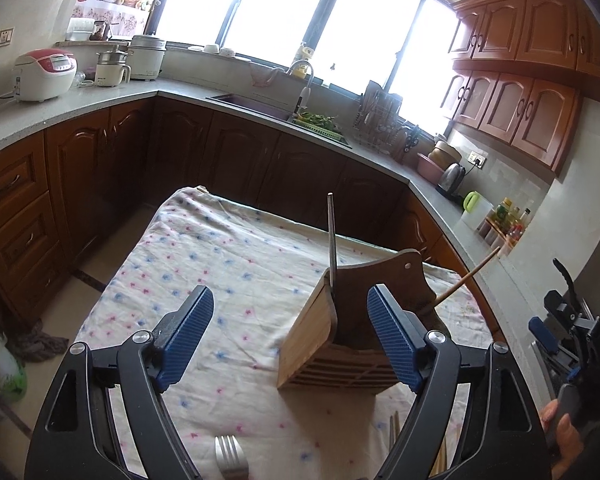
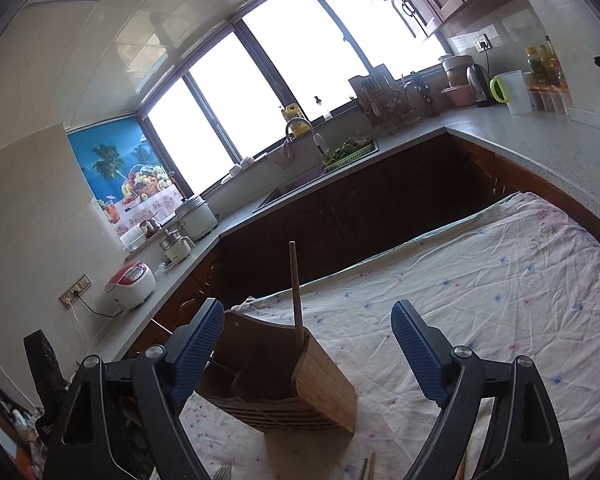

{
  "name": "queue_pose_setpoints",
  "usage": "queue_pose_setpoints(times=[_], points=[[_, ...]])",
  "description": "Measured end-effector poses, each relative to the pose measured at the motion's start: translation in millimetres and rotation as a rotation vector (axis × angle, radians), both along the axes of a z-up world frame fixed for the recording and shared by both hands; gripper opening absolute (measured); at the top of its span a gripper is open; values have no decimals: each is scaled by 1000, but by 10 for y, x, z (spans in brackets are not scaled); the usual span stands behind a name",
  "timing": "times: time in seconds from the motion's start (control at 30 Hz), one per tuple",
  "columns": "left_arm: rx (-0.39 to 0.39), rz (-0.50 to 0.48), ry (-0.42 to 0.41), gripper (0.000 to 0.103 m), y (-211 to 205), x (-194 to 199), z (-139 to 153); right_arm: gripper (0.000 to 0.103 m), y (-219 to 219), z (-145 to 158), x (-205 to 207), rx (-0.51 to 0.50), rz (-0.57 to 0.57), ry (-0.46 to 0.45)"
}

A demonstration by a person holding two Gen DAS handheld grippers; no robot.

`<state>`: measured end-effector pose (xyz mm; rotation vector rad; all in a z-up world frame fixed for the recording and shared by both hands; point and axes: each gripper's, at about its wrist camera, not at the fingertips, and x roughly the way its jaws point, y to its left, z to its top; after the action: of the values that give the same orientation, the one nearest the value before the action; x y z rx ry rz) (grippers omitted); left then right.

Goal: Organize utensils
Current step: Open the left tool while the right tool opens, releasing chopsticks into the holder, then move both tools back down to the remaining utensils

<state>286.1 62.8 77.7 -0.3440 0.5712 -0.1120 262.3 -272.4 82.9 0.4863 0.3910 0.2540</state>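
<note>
Left gripper point(image 1: 290, 306) and right gripper point(image 2: 307, 322) both gape, released (nothing between the pads); wooden utensil holder point(image 1: 312, 344) holds a metal chopstick point(image 1: 331, 236) and wooden chopstick point(image 2: 296, 288); fork point(image 1: 230, 456) lies on floral cloth point(image 1: 220, 264).

I can read one marking only: pale letters, apparently "DAS", on the black body of the right gripper point(image 1: 598, 344), at the right edge of the left wrist view. Print on the rice cooker point(image 1: 46, 74) panel and the bottles point(image 2: 544, 62) is too small to read.
</note>
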Motion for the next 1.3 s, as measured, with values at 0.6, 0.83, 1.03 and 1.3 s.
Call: queue_pose_setpoints(times=[0.6,0.83,1.03,1.3], points=[[44,-131,122,82,-390,-877,-451,89,-365,-487,-1312,-121,-95,83],[80,-196,198,82,-642,-993,-693,89,-406,-834,-1490,-127,-92,172],[109,-234,223,82,-818,-986,-753,89,-421,-924,-1496,-132,-90,198],[149,-282,256,82,-1041,-865,-808,89,-419,-950,-1381,-153,-73,214]])
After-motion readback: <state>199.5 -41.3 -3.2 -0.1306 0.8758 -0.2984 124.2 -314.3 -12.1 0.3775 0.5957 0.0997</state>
